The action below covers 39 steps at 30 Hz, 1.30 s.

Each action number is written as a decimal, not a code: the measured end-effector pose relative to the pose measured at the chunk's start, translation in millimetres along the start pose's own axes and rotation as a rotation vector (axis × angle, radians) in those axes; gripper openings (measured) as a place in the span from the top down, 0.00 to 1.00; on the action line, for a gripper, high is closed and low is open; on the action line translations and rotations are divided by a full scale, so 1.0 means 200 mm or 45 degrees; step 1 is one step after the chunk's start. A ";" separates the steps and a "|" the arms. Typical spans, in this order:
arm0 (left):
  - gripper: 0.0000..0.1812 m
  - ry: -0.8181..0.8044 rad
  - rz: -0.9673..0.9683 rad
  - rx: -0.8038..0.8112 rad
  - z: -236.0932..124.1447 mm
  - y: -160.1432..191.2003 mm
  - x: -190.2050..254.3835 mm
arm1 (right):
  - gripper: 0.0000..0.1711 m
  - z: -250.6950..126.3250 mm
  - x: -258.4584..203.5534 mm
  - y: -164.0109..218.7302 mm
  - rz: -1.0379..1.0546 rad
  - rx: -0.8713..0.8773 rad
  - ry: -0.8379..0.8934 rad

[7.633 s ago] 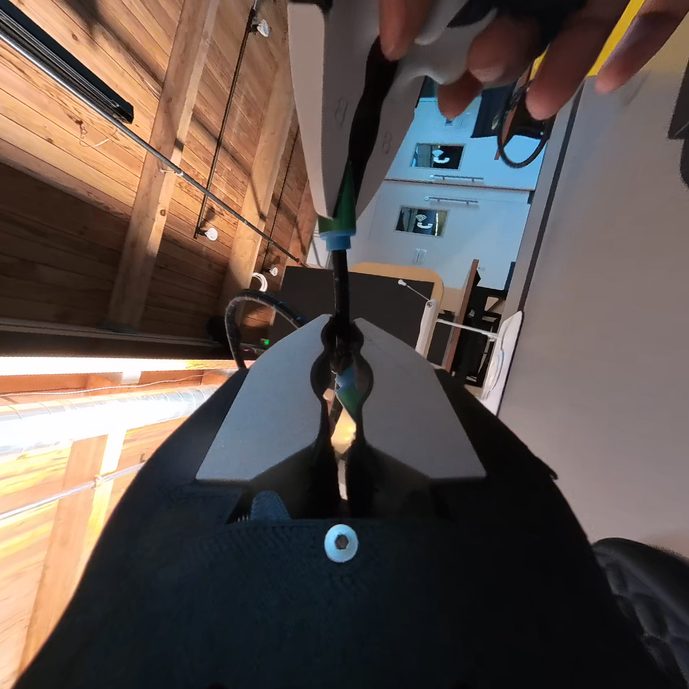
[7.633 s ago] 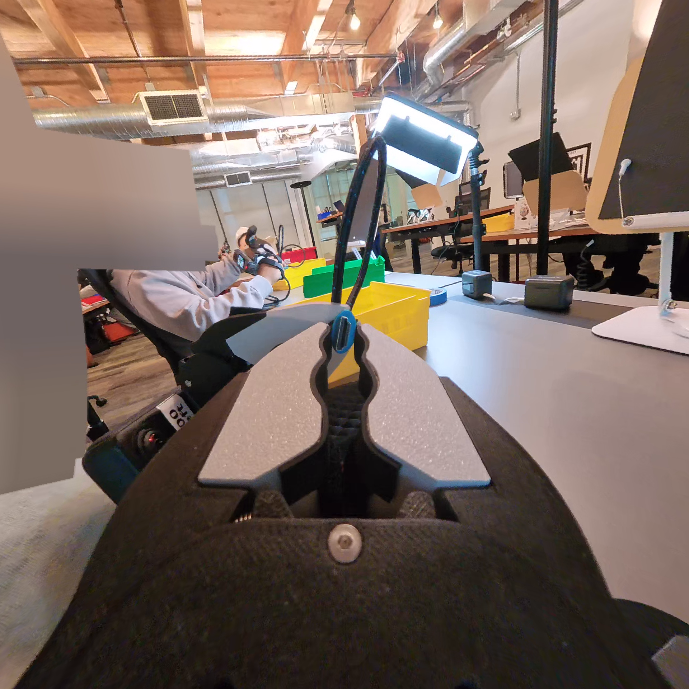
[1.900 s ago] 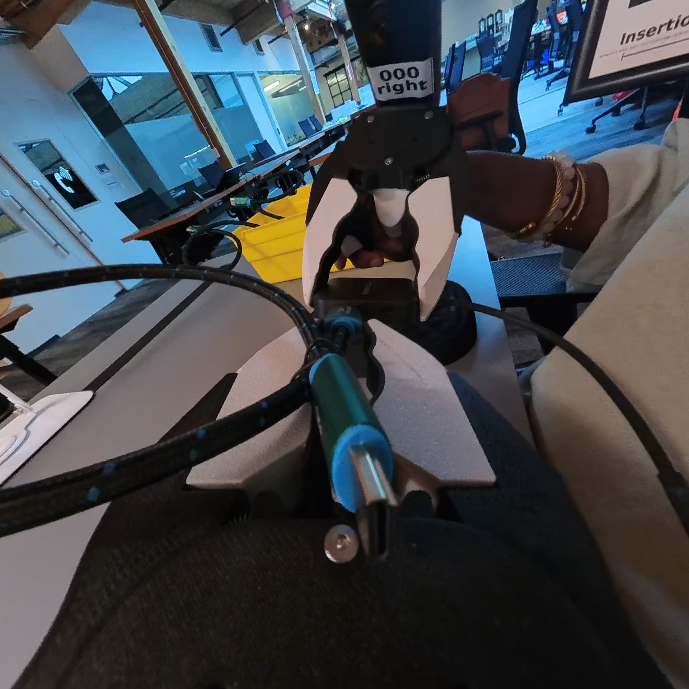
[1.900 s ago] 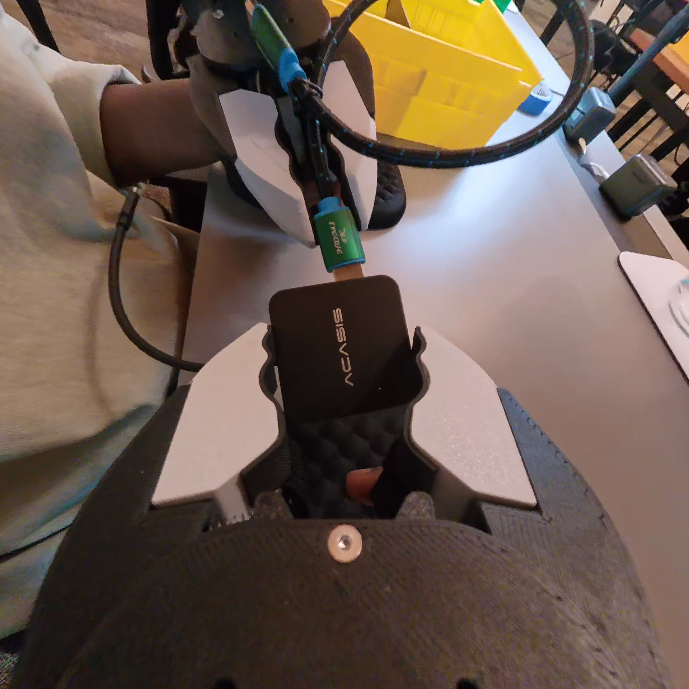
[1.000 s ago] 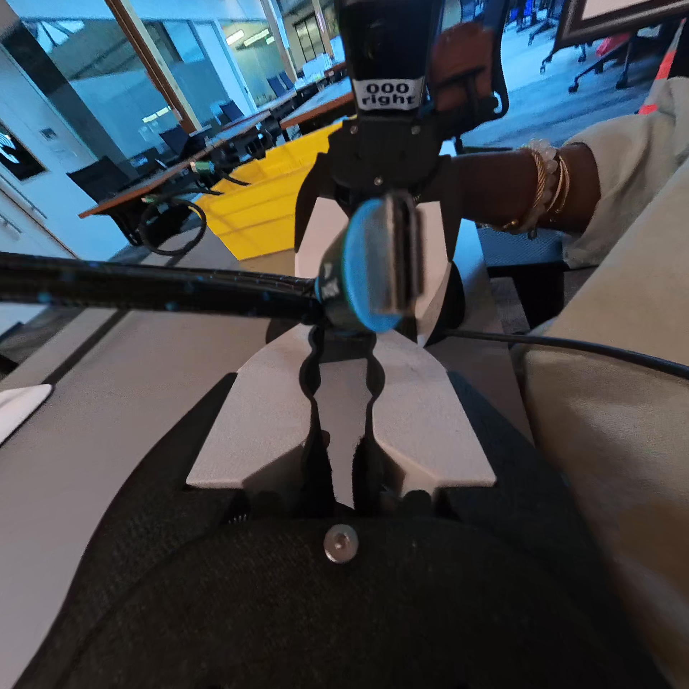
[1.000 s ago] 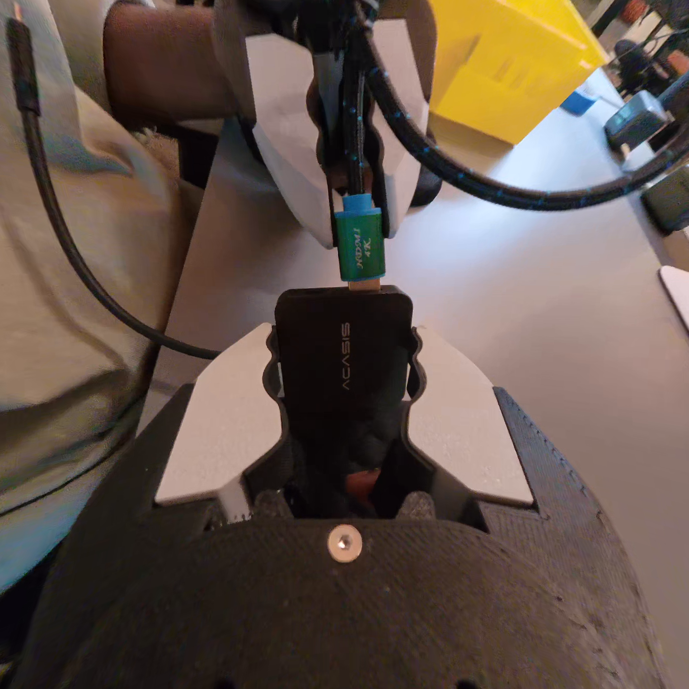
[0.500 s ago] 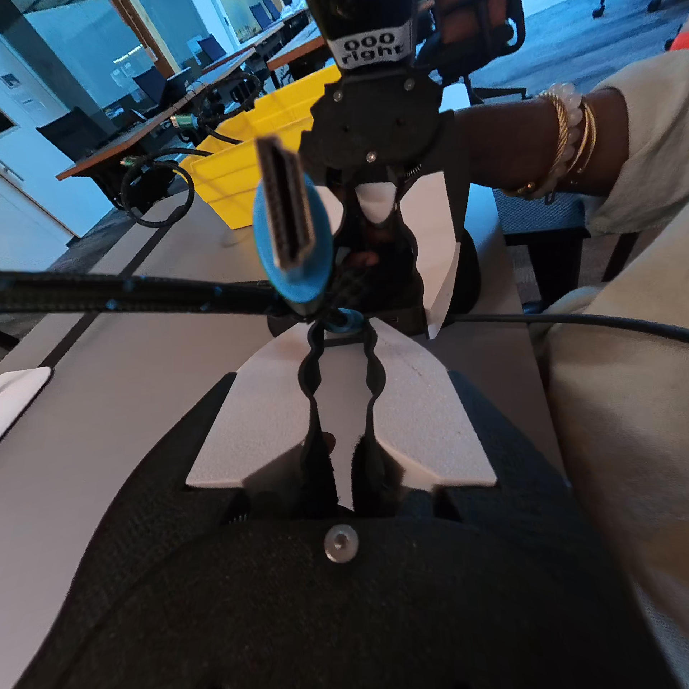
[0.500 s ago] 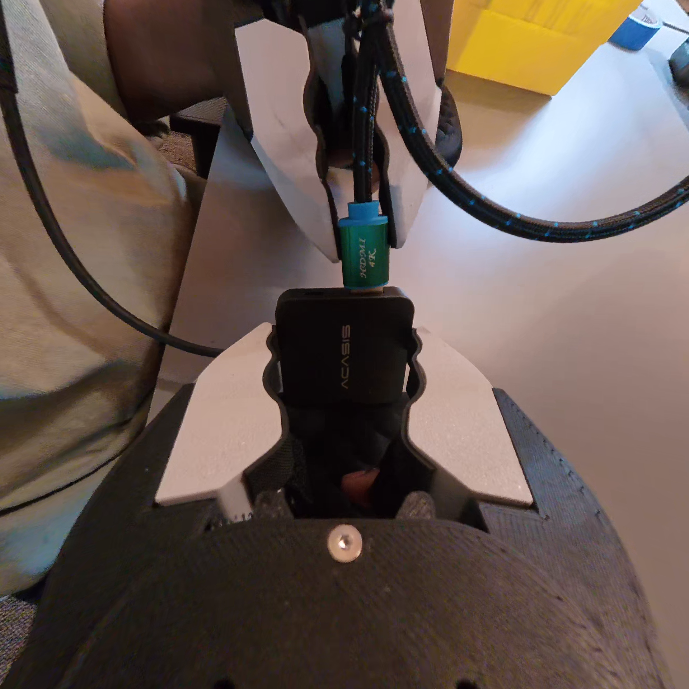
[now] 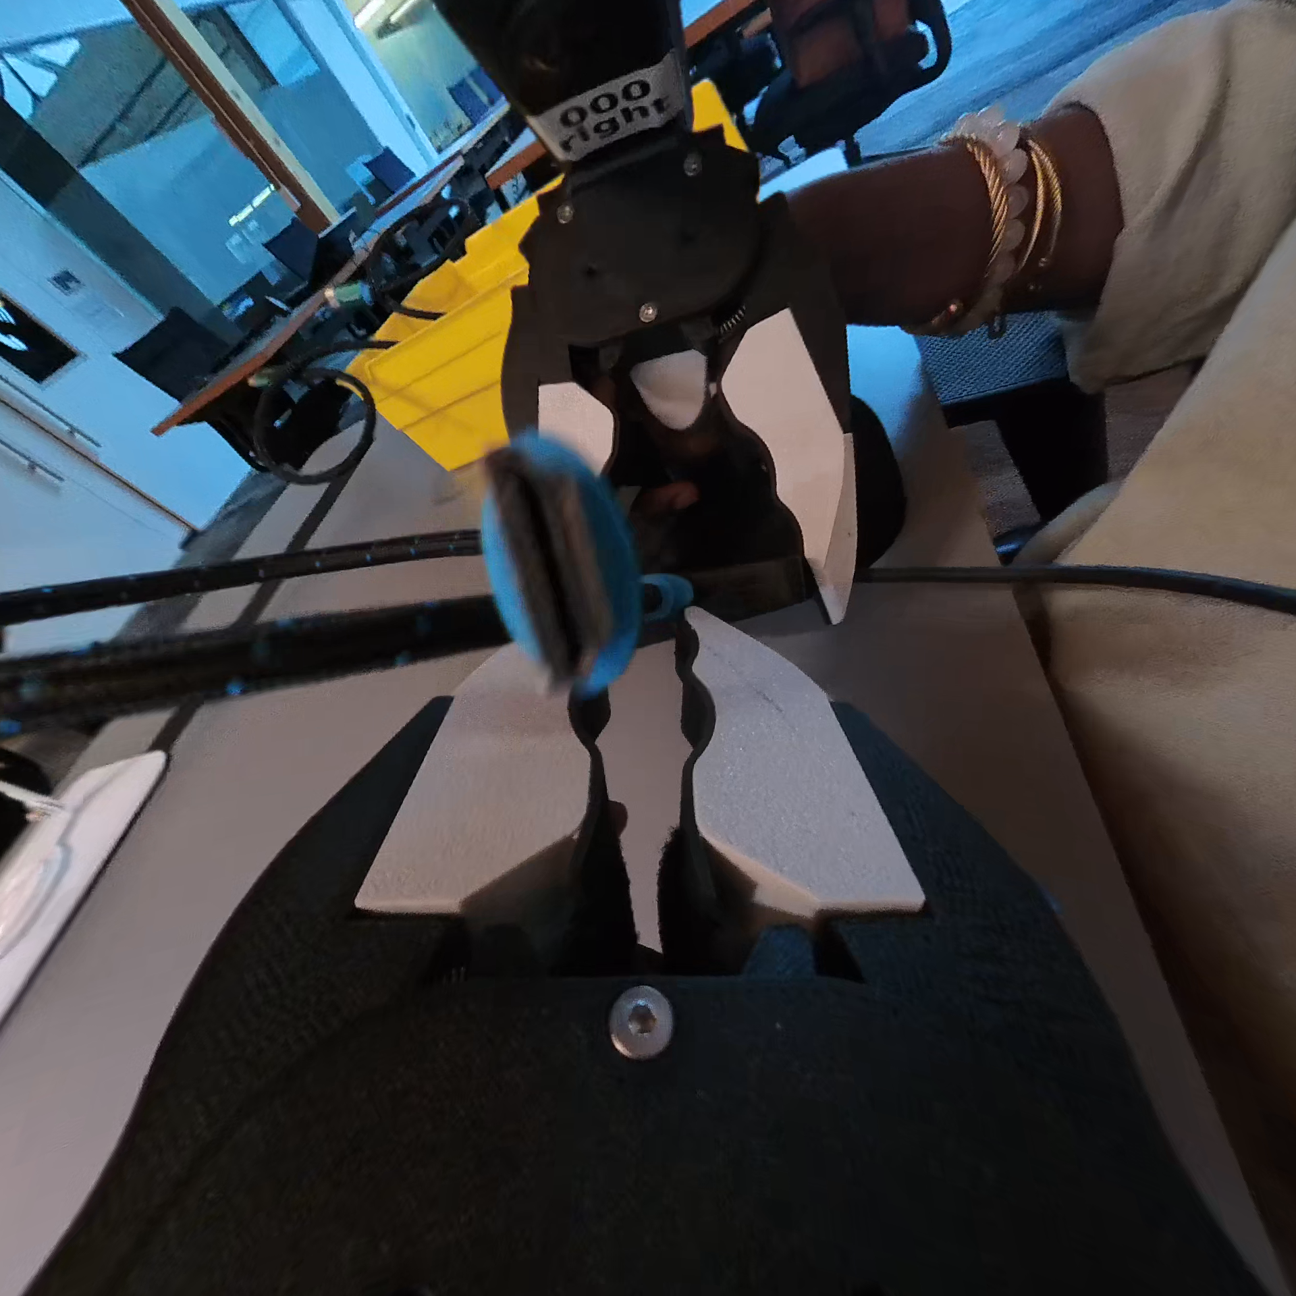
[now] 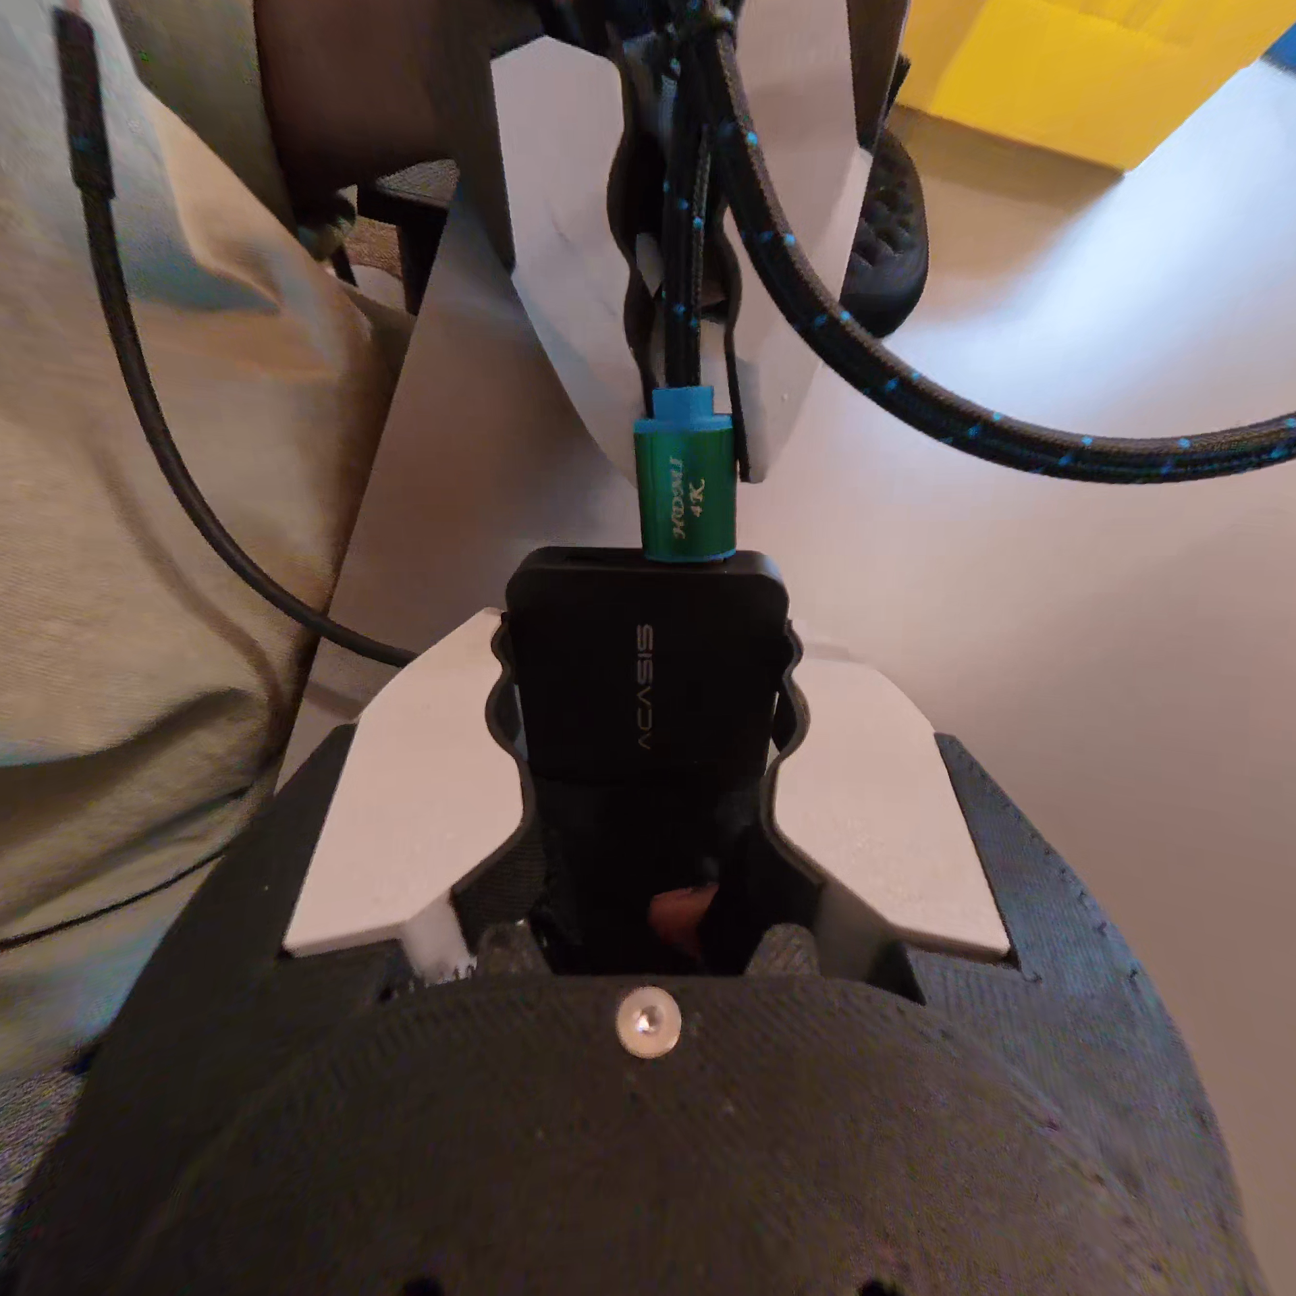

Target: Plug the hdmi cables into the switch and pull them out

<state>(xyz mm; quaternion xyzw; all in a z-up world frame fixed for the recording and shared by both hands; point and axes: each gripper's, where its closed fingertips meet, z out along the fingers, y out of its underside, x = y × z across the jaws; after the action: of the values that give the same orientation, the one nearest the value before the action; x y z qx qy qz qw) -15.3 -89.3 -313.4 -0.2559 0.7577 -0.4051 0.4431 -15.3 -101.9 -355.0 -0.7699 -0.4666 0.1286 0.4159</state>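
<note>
the bench (image 10: pixel 1052 631) runs pale and bare to the right of both tongs, with a yellow bin (image 10: pixel 1094 77) at its far side and the person's beige sleeve (image 10: pixel 175 561) close on the left. the right tongs (image 10: pixel 649 673) are clenched on the black switch (image 10: pixel 645 659), its port edge facing straight ahead. the left tongs (image 10: pixel 691 393) face them, clenched on the braided cable (image 10: pixel 684 294) just behind the green hdmi plug (image 10: pixel 686 491). the plug's long axis lines up with the switch and it looks seated in the right-hand port. a 2nd, loose plug (image 9: pixel 561 561) dangles near the left tongs. pulling straight back along that axis looks unobstructed; the looping cable (image 10: pixel 982 421) is the likeliest snag.
</note>
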 end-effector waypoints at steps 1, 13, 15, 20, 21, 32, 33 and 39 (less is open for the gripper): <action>0.93 -0.028 0.031 -0.020 0.01 0.00 0.00 | 0.58 0.00 -0.01 0.00 -0.015 -0.001 0.015; 0.75 -0.291 -0.116 0.206 -0.27 -0.21 -0.19 | 0.58 -0.21 0.14 -0.25 0.109 0.180 0.246; 0.75 -0.303 -0.229 0.388 -0.32 -0.26 -0.21 | 0.58 -0.20 0.15 -0.25 0.160 0.187 0.265; 0.75 -0.249 -0.361 0.573 -0.32 -0.27 -0.20 | 0.58 -0.21 0.11 -0.35 0.175 0.323 0.256; 0.75 -0.211 -0.381 0.622 -0.32 -0.29 -0.19 | 0.58 -0.21 0.10 -0.37 0.179 0.347 0.243; 0.94 0.019 -0.464 0.715 -0.30 -0.33 -0.08 | 0.58 -0.15 -0.01 -0.44 0.048 0.408 0.200; 0.94 0.044 -0.481 0.718 -0.29 -0.34 -0.07 | 0.58 -0.15 -0.02 -0.45 0.023 0.407 0.209; 0.94 0.102 -0.540 0.765 -0.27 -0.38 -0.05 | 0.58 -0.19 -0.05 -0.47 -0.068 0.471 0.204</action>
<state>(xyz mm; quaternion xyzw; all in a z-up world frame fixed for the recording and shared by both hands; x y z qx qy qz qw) -55.9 -101.8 -229.3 -0.2496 0.5517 -0.7020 0.3748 -55.3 -110.7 -262.1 -0.6754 -0.4207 0.1393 0.5894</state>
